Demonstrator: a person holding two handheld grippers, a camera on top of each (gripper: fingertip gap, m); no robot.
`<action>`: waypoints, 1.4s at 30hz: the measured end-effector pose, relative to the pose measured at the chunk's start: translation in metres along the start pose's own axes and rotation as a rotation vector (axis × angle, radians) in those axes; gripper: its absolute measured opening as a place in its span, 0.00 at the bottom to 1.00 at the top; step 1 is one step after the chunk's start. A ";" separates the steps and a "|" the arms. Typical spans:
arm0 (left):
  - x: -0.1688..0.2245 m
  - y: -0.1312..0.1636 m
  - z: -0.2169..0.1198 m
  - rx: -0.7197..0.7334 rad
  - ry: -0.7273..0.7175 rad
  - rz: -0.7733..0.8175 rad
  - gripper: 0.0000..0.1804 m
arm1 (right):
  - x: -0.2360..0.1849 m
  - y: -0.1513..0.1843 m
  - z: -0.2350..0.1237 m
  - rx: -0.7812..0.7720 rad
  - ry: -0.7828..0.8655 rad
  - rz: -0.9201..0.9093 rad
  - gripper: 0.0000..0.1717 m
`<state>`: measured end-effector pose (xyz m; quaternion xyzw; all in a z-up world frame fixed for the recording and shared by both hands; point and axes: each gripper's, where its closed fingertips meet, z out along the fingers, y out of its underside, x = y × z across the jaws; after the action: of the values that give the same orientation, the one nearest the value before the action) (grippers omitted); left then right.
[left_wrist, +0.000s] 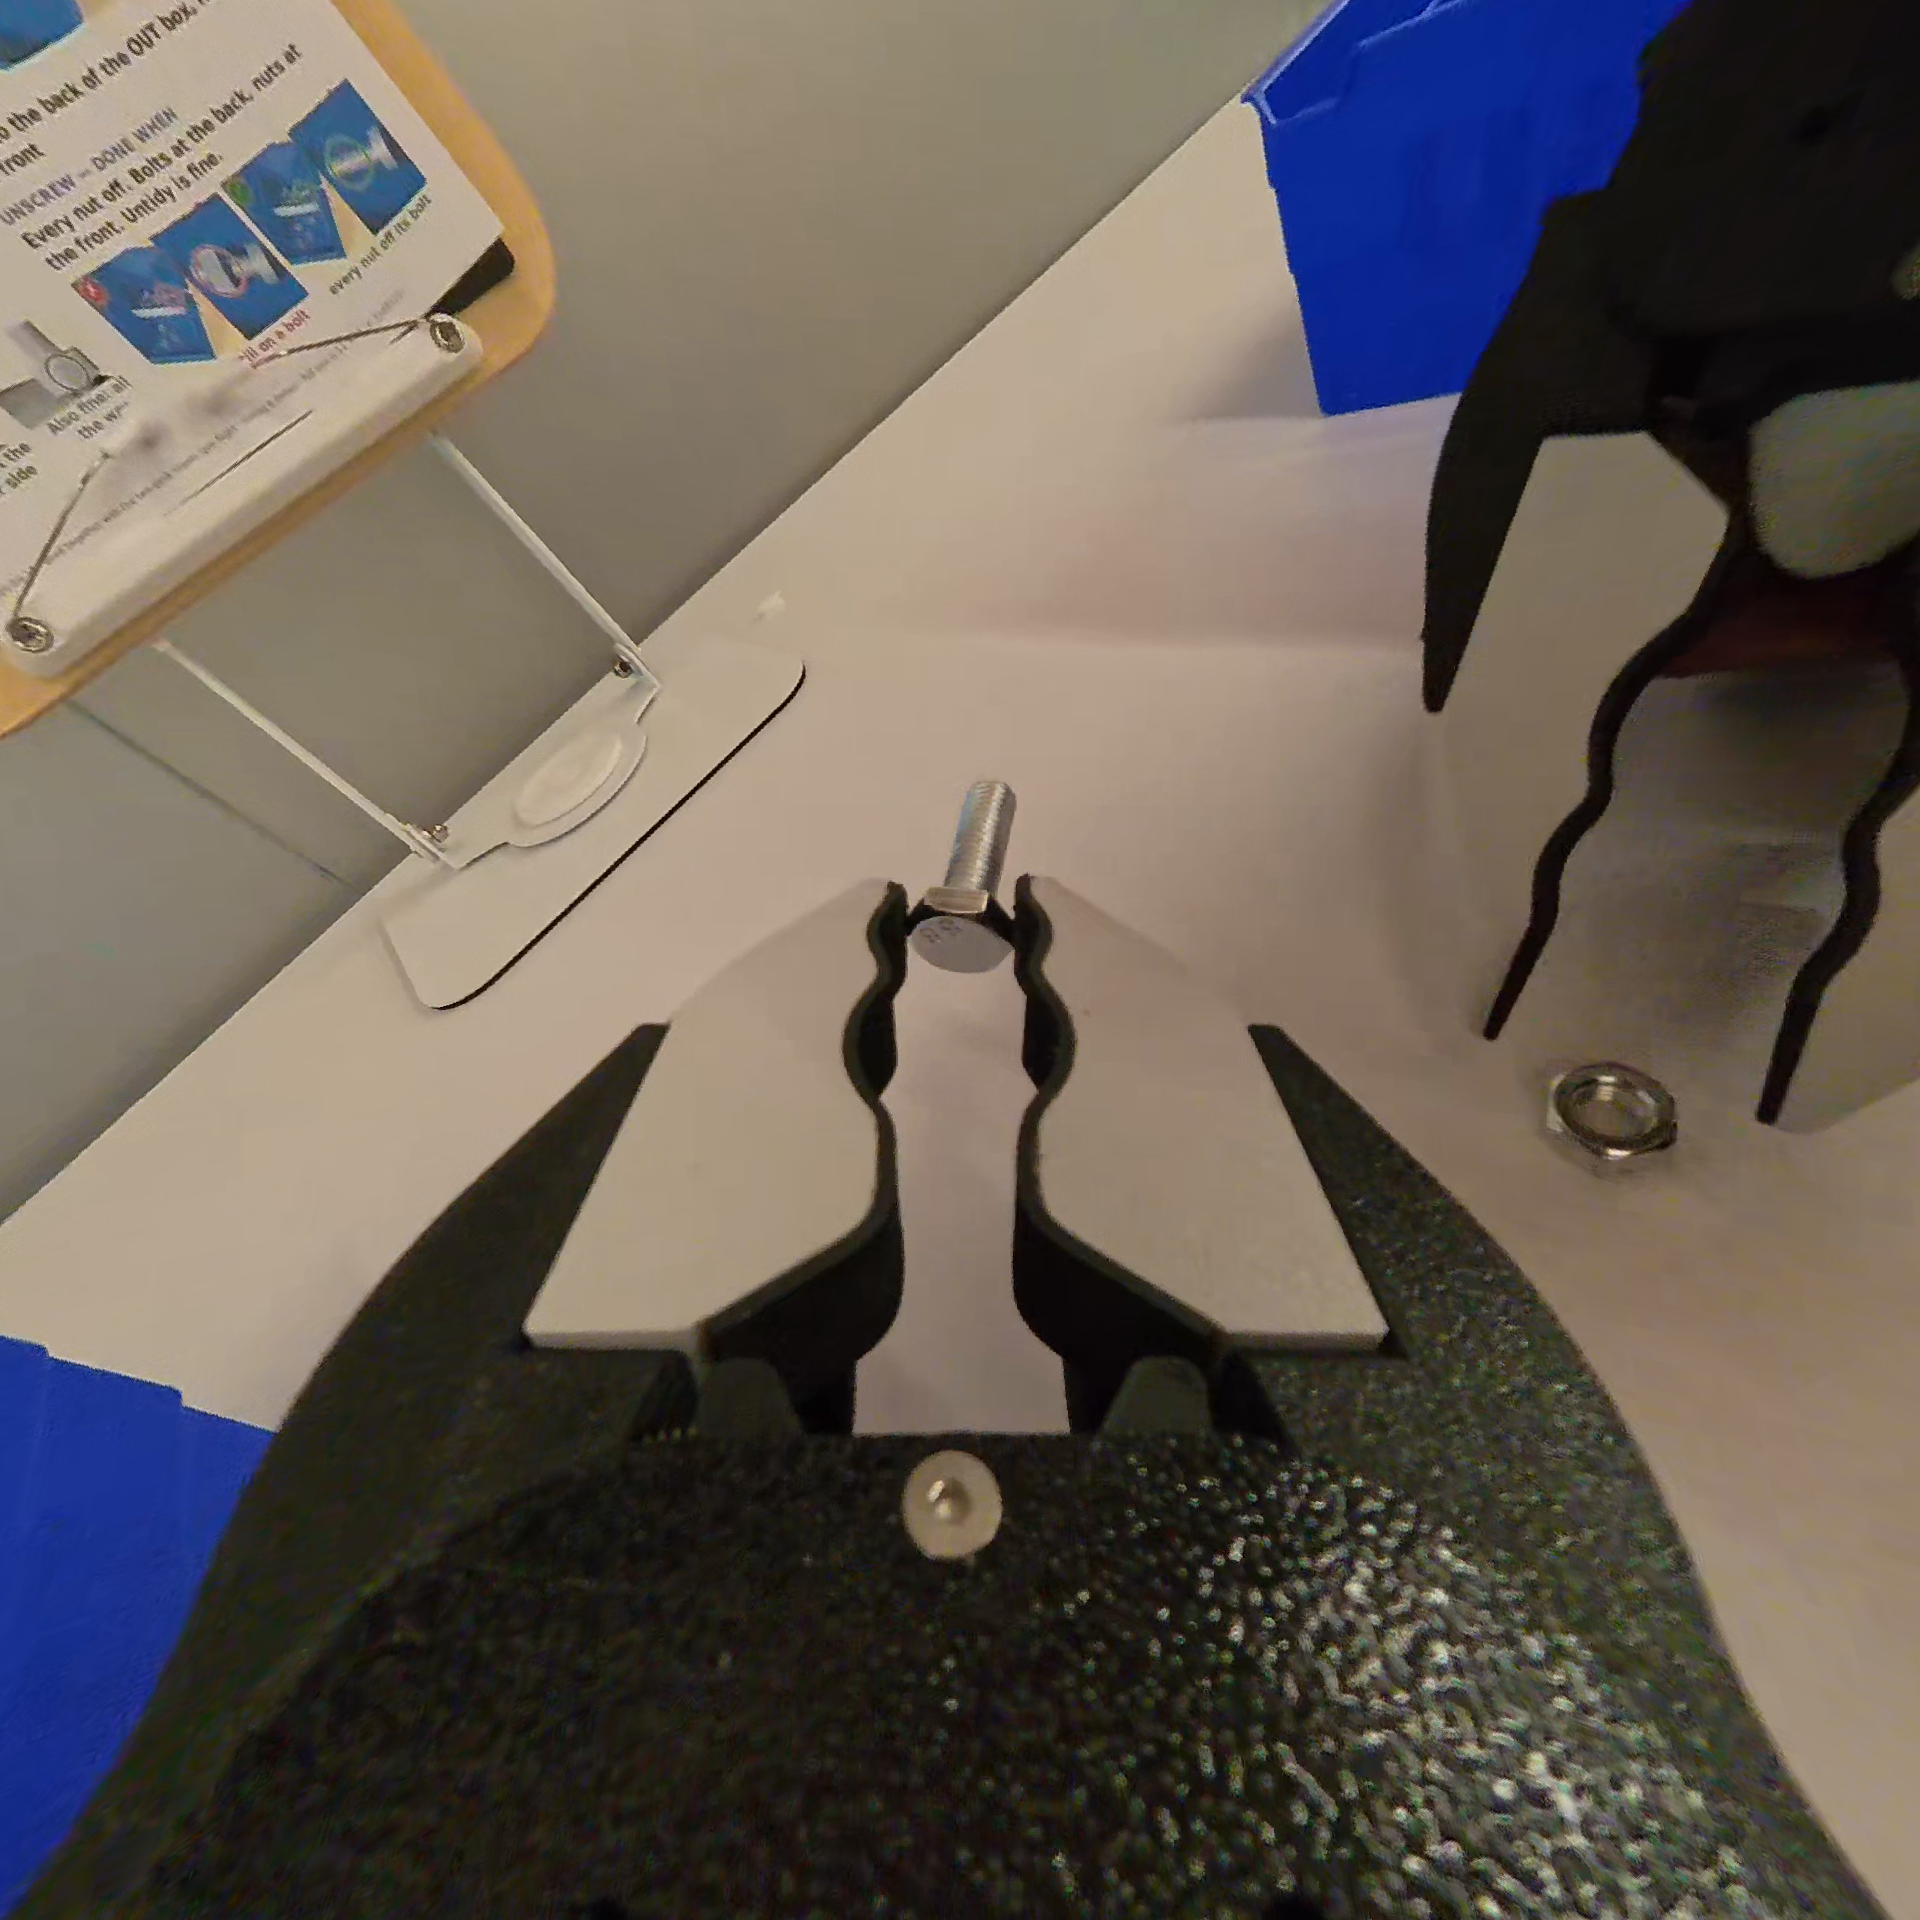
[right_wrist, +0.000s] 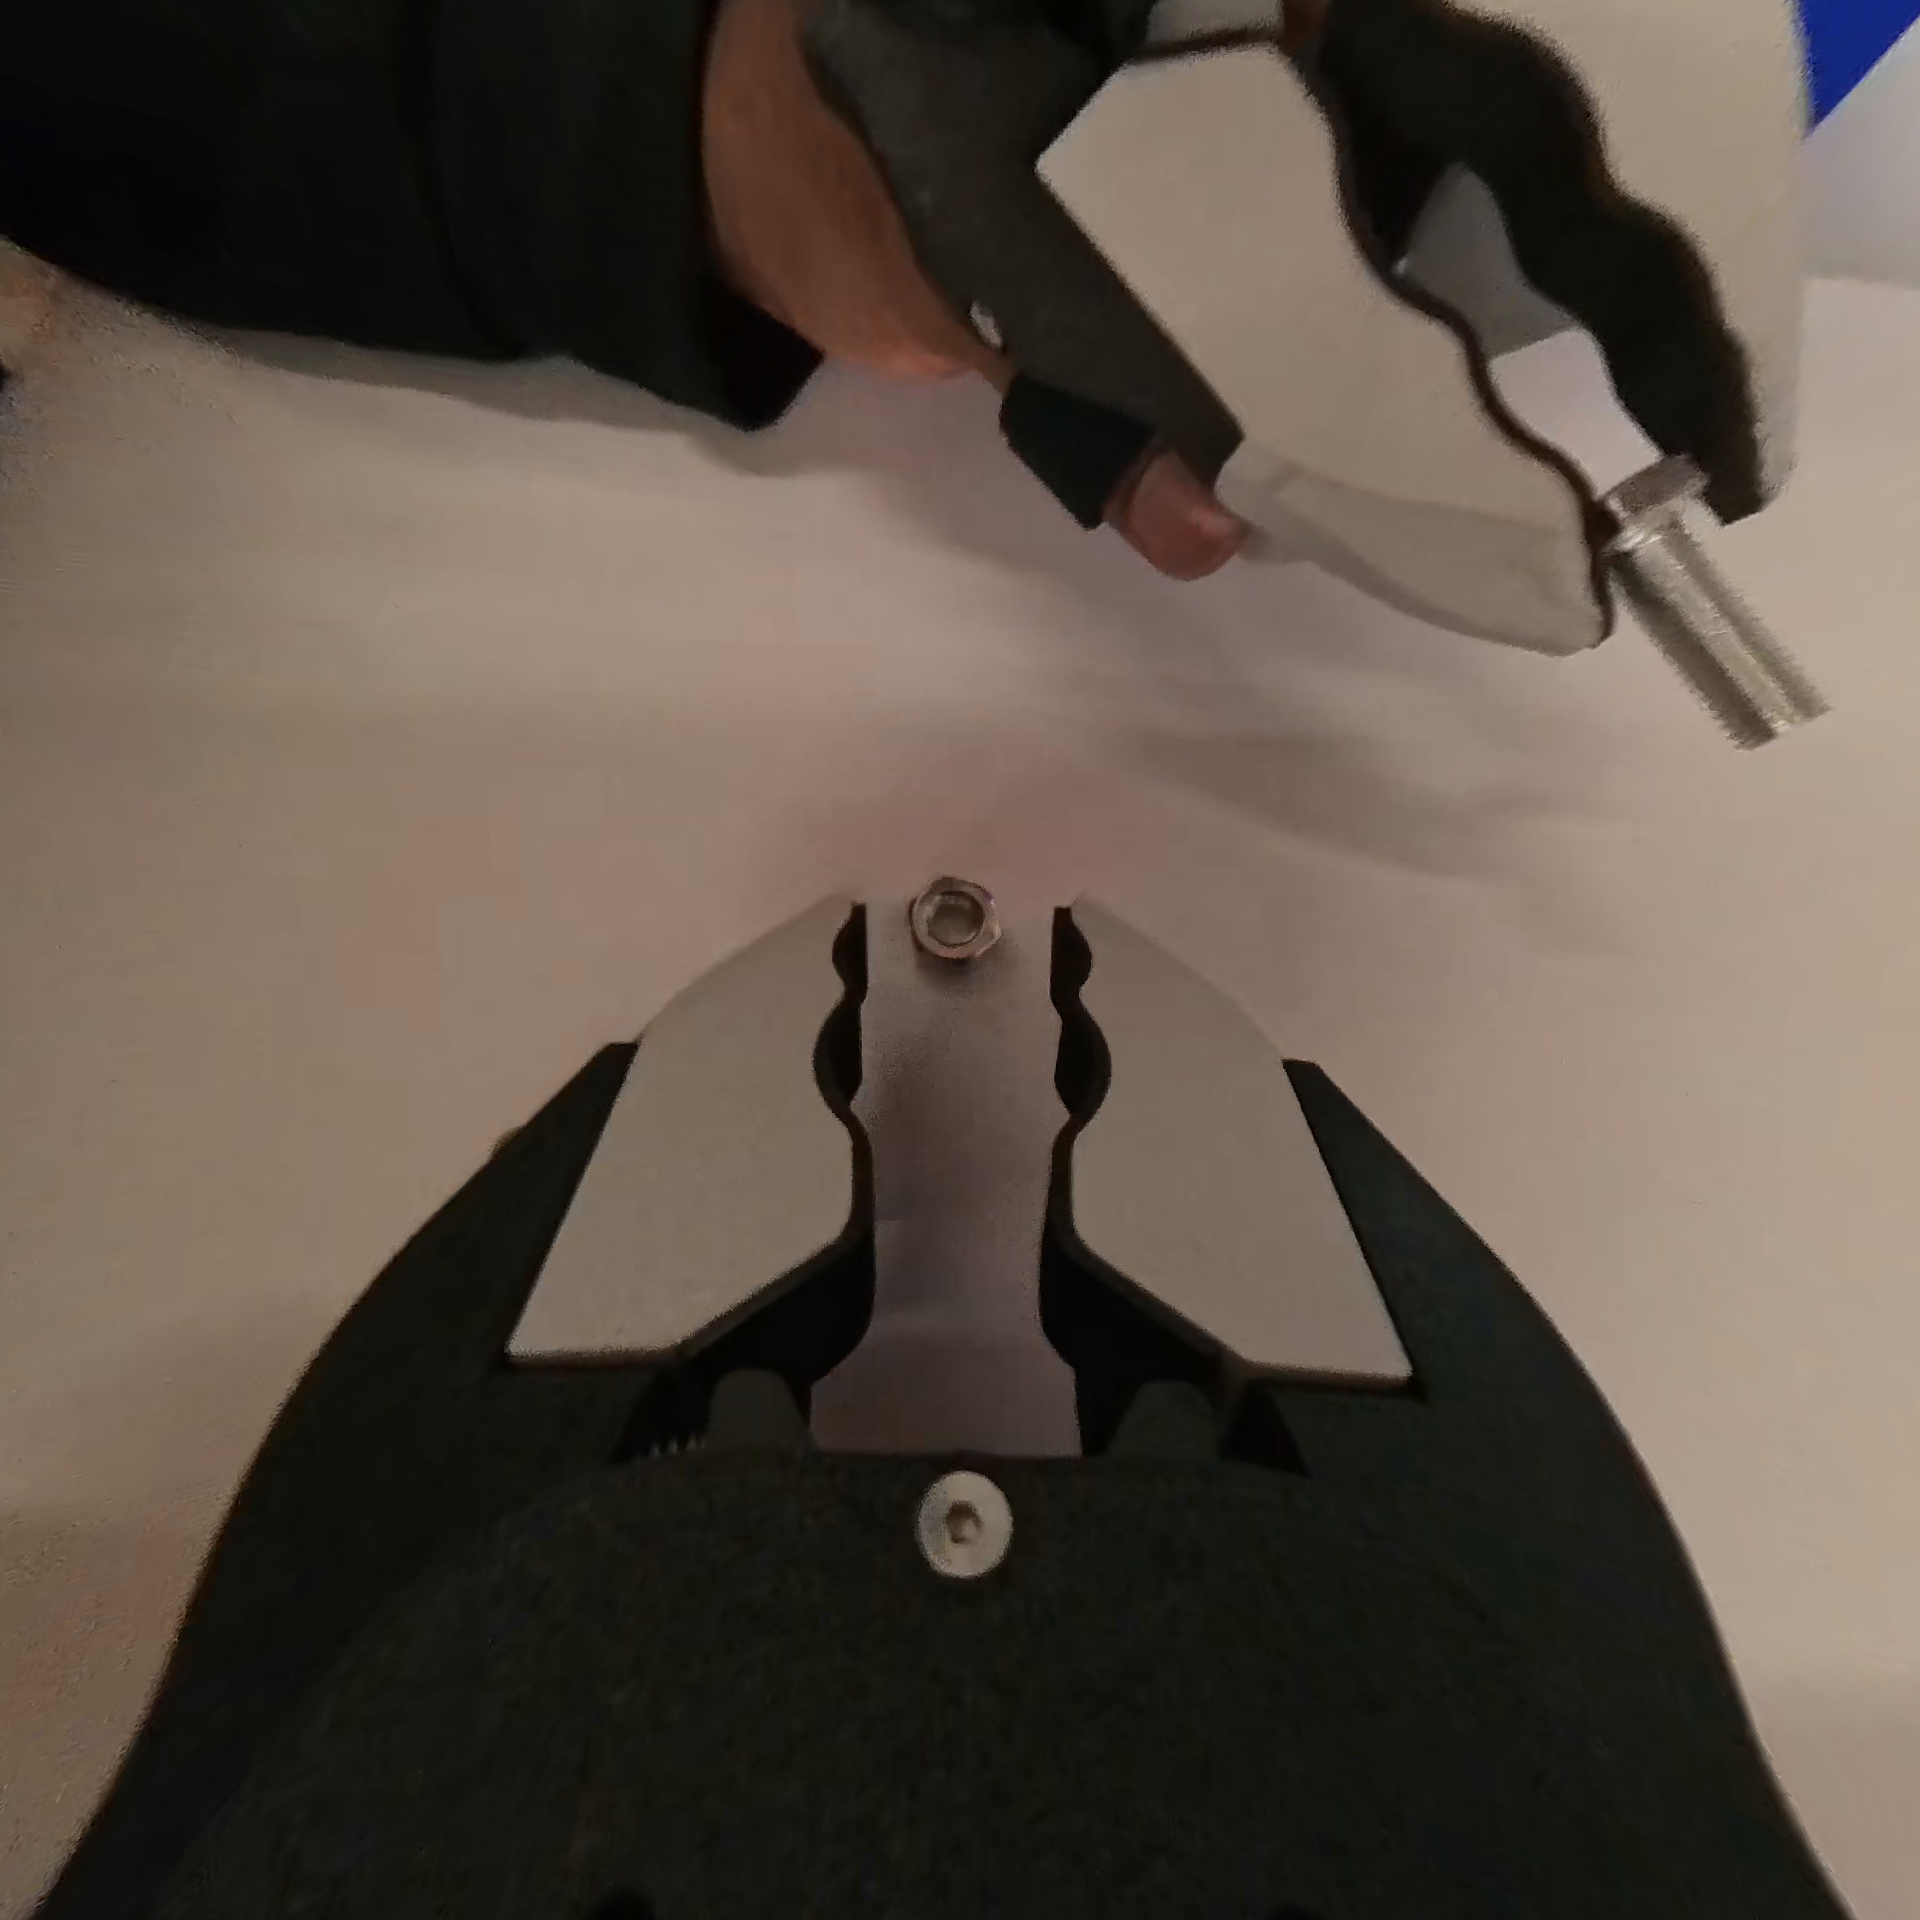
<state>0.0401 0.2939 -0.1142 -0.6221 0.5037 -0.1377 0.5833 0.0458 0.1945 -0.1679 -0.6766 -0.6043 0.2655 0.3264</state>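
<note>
While my left tool (left_wrist: 958, 914) clamps a silver hex bolt (left_wrist: 966, 883) by its head at the very fingertips, shank pointing forward above the white bench (left_wrist: 1195, 675), my right tool (right_wrist: 958, 925) stands apart around a steel nut (right_wrist: 953, 927) lying flat on the bench, neither pad touching it. A blue bin (left_wrist: 1403, 208) sits by the far edge. Held so near the tips, the bolt could slip or pivot; closing off-centre, I'd likely push the nut aside.

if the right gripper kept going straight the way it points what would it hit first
Most likely the white tabletop. The right gripper is open and points down at the table, with a silver hex nut lying flat between its fingertips, clear of both pads. How far above the table it hangs is unclear.
</note>
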 end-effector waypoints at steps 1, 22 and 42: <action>0.000 0.001 -0.001 0.000 0.006 -0.010 0.11 | -0.001 0.002 0.002 -0.020 -0.004 -0.008 0.20; 0.009 -0.040 -0.025 0.308 0.124 -0.157 0.10 | 0.039 -0.061 -0.049 0.450 0.163 0.100 0.10; 0.038 -0.101 -0.032 0.671 0.273 -0.393 0.10 | 0.035 -0.078 -0.114 0.928 0.100 0.128 0.10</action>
<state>0.0800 0.2264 -0.0334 -0.4576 0.3754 -0.4844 0.6442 0.0861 0.2196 -0.0330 -0.5071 -0.3623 0.4945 0.6059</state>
